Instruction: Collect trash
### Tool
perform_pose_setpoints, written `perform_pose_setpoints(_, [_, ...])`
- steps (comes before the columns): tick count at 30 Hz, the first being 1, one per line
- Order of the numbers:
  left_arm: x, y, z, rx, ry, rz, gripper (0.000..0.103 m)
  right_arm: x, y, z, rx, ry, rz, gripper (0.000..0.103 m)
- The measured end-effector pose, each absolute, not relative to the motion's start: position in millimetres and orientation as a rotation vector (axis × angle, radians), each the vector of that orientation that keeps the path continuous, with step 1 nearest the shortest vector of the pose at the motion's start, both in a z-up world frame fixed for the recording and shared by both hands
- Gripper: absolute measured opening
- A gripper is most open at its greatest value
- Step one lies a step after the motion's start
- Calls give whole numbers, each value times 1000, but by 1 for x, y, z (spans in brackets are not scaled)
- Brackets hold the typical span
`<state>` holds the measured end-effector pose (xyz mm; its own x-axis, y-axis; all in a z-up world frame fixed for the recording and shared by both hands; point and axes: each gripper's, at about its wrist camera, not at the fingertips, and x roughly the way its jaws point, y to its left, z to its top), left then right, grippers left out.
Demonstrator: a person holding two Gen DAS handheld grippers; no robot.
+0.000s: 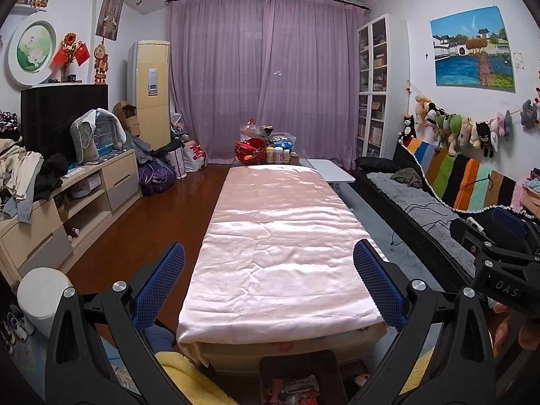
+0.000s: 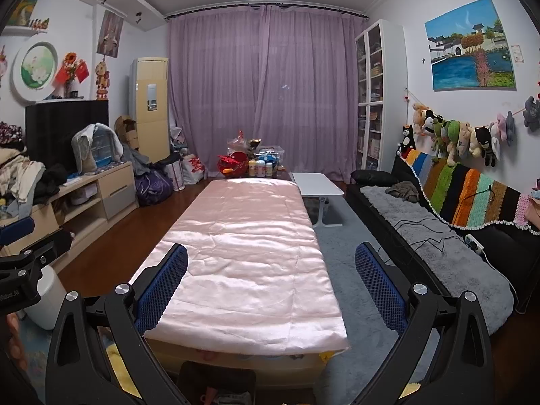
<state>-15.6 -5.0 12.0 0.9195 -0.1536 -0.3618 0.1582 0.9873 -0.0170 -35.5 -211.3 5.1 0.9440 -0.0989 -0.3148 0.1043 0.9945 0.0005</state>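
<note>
Hovering spread and empty: left gripper (image 1: pixel 269 281), right gripper (image 2: pixel 271 285), both above the pink-covered table (image 1: pixel 280 236). Trash (image 1: pixel 297 389) directly beneath the left tongs, on a dark stool (image 1: pixel 270 368) (wrappers, probably). Risky from here: snagging the slippery cloth while dipping down, or fumbling thin crinkly film. Legible: "DAS" on the neighbouring tool.

Your left hand-held gripper (image 1: pixel 269 285) has a black plastic frame with triangular cut-outs and round silver screws. Its two fingers (image 1: pixel 158 287) carry blue pads with a fine grid texture. Your right hand-held gripper (image 2: pixel 271 287) is built the same way; in the left wrist view its black side shows white letters "DAS". Bare skin of your fingers (image 1: pixel 506 330) shows beside it.
</note>
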Motion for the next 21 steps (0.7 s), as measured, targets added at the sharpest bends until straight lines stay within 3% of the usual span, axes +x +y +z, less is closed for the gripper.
perform_pose_setpoints(21, [-17,1,5,9,372,-149,95,-36,-214,1,23,321,-111,100])
